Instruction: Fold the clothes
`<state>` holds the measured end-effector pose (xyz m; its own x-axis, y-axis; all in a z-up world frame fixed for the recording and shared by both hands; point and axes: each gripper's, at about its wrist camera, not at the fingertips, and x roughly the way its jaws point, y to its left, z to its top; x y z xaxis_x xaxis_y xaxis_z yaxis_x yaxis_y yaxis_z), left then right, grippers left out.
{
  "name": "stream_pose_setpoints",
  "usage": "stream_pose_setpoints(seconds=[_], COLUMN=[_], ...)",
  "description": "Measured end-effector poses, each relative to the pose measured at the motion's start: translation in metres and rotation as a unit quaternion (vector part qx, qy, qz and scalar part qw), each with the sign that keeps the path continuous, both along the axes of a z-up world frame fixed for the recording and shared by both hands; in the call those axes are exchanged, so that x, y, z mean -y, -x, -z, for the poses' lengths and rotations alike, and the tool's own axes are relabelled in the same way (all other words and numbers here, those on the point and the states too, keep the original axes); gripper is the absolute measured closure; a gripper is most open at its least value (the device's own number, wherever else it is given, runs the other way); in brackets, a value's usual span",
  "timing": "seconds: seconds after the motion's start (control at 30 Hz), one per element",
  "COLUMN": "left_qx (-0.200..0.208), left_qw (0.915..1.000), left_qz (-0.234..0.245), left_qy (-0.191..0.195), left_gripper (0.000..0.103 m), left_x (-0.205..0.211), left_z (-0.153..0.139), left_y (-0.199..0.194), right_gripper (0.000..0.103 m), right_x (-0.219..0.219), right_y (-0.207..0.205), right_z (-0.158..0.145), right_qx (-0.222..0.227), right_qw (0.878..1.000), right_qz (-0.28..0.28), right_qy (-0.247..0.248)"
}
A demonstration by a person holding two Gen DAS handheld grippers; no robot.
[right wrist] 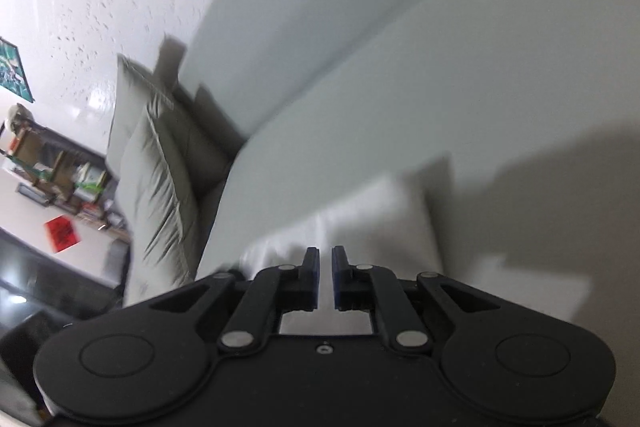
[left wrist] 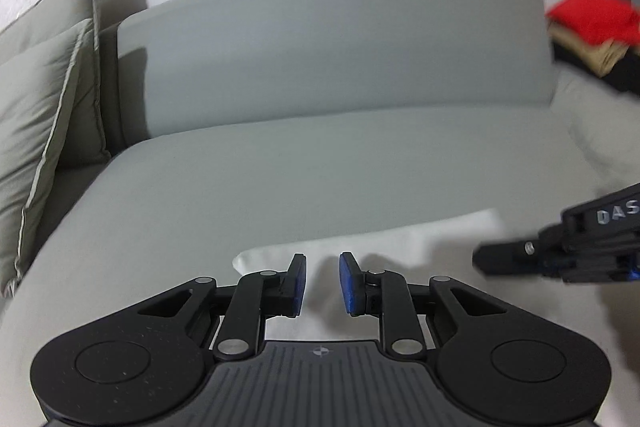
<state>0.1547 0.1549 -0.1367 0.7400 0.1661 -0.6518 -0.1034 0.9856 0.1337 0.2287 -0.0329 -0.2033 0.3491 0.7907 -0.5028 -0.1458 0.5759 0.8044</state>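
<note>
A: Hovering both tools over the white cloth (left wrist: 360, 239) near the sofa seat's (left wrist: 280, 167) front edge. Left tool (left wrist: 322, 281) spread, holding nothing; right tool (right wrist: 325, 277) nearly pressed together, a slit left, nothing visibly pinched.

B: Looks soft, flat, roughly rectangular. We'd pinch at corners, keep edges lined up, and smooth it. Can't tell how folded it is.

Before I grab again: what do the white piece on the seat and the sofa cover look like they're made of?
The white garment looks like soft, thin, matte woven or knit cloth: it lies flat in a folded slab with a rounded fold edge, though blur hides the weave. The sofa seat looks like smooth, matte, grey upholstery fabric stretched taut, with no sheen or wrinkles. The cushions beside it look like crisper cloth, creased and piped.
</note>
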Motion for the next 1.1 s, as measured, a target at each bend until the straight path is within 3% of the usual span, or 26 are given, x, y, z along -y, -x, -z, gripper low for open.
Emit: stream_pose_setpoints(seconds=[0.07, 0.1, 0.13, 0.23, 0.3, 0.33, 0.37, 0.43, 0.47, 0.6, 0.7, 0.8, 0.83, 0.9, 1.1], left_qx=[-0.009, -0.012, -0.011, -0.001, 0.004, 0.003, 0.001, -0.004, -0.012, -0.052, -0.069, -0.062, -0.063, -0.064, -0.066], left_qw=[0.9989, 0.9973, 0.9949, 0.9885, 0.9839, 0.9805, 0.9762, 0.9660, 0.9660, 0.9714, 0.9692, 0.9687, 0.9711, 0.9756, 0.9864], left_qz=[-0.042, -0.064, -0.081, -0.114, -0.147, -0.169, -0.191, -0.237, -0.239, -0.223, -0.223, -0.218, -0.210, -0.193, -0.143], left_qy=[0.018, 0.034, 0.060, 0.099, 0.100, 0.101, 0.102, 0.105, 0.097, 0.062, 0.078, 0.101, 0.095, 0.083, 0.047], left_gripper=[0.080, 0.080, 0.081, 0.085, 0.086, 0.084, 0.067, 0.081, 0.085, 0.080, 0.078, 0.076, 0.075, 0.066, 0.058], left_x=[-0.019, -0.029, -0.039, -0.056, -0.061, -0.066, -0.072, -0.084, -0.086, -0.086, -0.092, -0.095, -0.088, -0.074, -0.031], left_z=[0.017, 0.023, 0.028, 0.031, 0.031, 0.030, 0.030, 0.028, 0.024, 0.004, -0.009, -0.021, -0.023, -0.026, -0.038], left_y=[-0.013, -0.017, -0.019, -0.021, -0.021, -0.018, -0.015, -0.007, 0.000, 0.037, 0.085, 0.130, 0.132, 0.136, 0.149], right_gripper=[0.096, 0.103, 0.103, 0.103, 0.103, 0.103, 0.103, 0.103, 0.103, 0.103, 0.099, 0.085, 0.077, 0.072, 0.072], right_x=[0.005, 0.007, 0.014, 0.021, 0.017, 0.016, 0.021, 0.033, 0.039, 0.070, 0.101, 0.133, 0.139, 0.145, 0.098], right_y=[-0.008, -0.013, -0.015, -0.017, -0.016, -0.015, -0.013, -0.009, -0.006, 0.014, 0.042, 0.075, 0.087, 0.111, 0.157], right_z=[0.021, 0.032, 0.040, 0.043, 0.039, 0.038, 0.037, 0.034, 0.030, 0.013, -0.003, -0.019, -0.027, -0.041, -0.073], right_qx=[-0.023, -0.035, -0.034, 0.004, 0.030, 0.039, 0.040, 0.040, 0.042, 0.037, 0.019, 0.000, 0.003, 0.010, 0.079], right_qw=[0.999, 0.998, 0.997, 0.993, 0.991, 0.990, 0.986, 0.977, 0.975, 0.971, 0.970, 0.971, 0.972, 0.975, 0.982], right_qz=[0.032, 0.049, 0.071, 0.116, 0.127, 0.134, 0.155, 0.198, 0.206, 0.209, 0.215, 0.212, 0.204, 0.181, 0.052], right_qy=[-0.004, -0.006, -0.022, -0.009, 0.021, 0.033, 0.044, 0.065, 0.078, 0.107, 0.113, 0.112, 0.117, 0.128, 0.165])
